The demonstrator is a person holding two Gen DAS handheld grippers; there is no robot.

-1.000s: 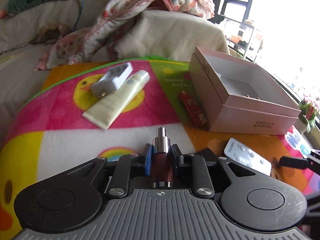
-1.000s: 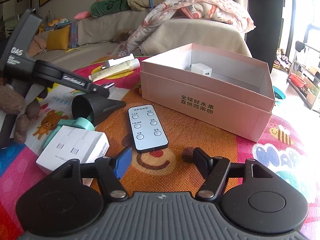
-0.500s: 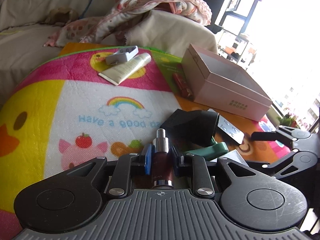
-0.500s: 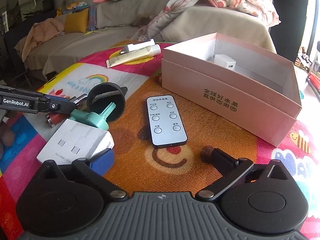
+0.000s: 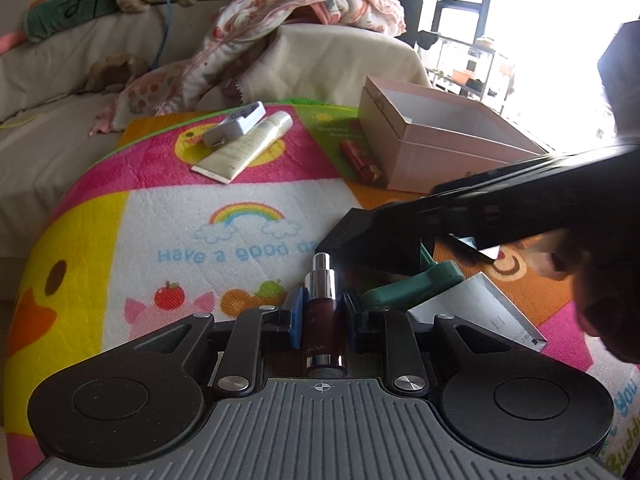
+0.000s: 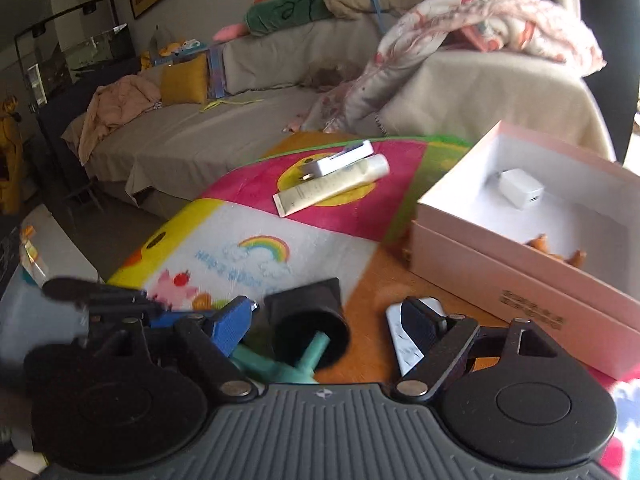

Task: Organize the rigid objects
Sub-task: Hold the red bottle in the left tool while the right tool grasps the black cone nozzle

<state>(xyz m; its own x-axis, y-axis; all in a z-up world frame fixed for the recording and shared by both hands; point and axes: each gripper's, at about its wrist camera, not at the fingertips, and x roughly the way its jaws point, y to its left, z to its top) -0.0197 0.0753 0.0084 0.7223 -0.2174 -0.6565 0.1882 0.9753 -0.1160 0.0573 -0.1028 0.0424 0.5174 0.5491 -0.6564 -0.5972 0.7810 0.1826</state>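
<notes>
Grey sofa [image 6: 240, 128] behind, floral blanket [image 5: 304, 12] draped over its arm. Cartoon play mat [image 5: 200, 216] covering the surface in front, carrying everything below.

Pink cardboard box [image 6: 520, 276] open-topped at the mat's far right edge; inside: white charger cube [image 6: 520, 188] and something orange [image 6: 556, 250], too little visible to name.

Black funnel-shaped attachment [image 6: 308, 320] mid-mat, lying on its side, mouth toward the right wrist camera, teal plastic piece [image 6: 296, 364] poking out of it. White carton [image 5: 476, 308] just beside the teal piece, near edge. White remote [image 6: 408, 336] partly hidden behind the right gripper's finger.

Cream tube [image 5: 244, 148] near the far edge, white plug adapter [image 5: 236, 124] resting on top of it. Red tube [image 5: 360, 156] touching the box's left wall.

Left gripper [image 5: 322, 316] clamped on a dark red serum bottle [image 5: 323, 312], silver pump nozzle pointing away, held above the mat's near edge.

Right gripper [image 6: 328, 326] spread wide, nothing gripped; jaws just been closing partway from full spread, with only the funnel and the remote's edge showing beyond the gap.
</notes>
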